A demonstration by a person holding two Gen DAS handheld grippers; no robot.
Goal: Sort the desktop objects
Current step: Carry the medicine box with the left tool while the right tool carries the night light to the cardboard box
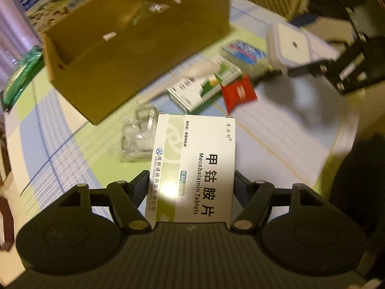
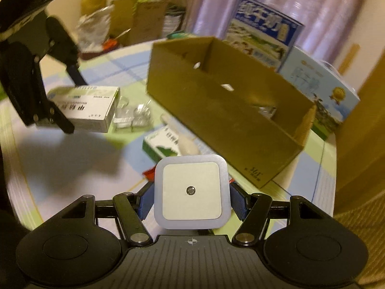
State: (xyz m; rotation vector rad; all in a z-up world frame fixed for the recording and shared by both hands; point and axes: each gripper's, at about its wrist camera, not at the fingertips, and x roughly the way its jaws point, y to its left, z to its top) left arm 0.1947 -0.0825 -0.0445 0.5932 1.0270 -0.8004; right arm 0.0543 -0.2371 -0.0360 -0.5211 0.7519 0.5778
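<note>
My left gripper (image 1: 191,183) is shut on a white and green Mecobalamin tablet box (image 1: 195,166), held above the table; the same tablet box (image 2: 86,108) shows at the left of the right wrist view. My right gripper (image 2: 191,197) is shut on a white square night light (image 2: 191,190), and that night light (image 1: 292,45) hangs at the upper right of the left wrist view. An open cardboard box (image 1: 134,41) stands beyond both; the cardboard box (image 2: 223,110) holds a few small items. On the table lie a green and white medicine box (image 1: 204,86), a red packet (image 1: 238,92), a blue packet (image 1: 244,51) and crumpled clear plastic (image 1: 138,134).
A checked tablecloth (image 1: 276,130) covers the round table. Milk cartons (image 2: 262,36) and a pale blue box (image 2: 320,86) stand behind the cardboard box. A green bag (image 1: 21,77) lies at the far left. Bags and boxes (image 2: 125,19) clutter the room beyond the table.
</note>
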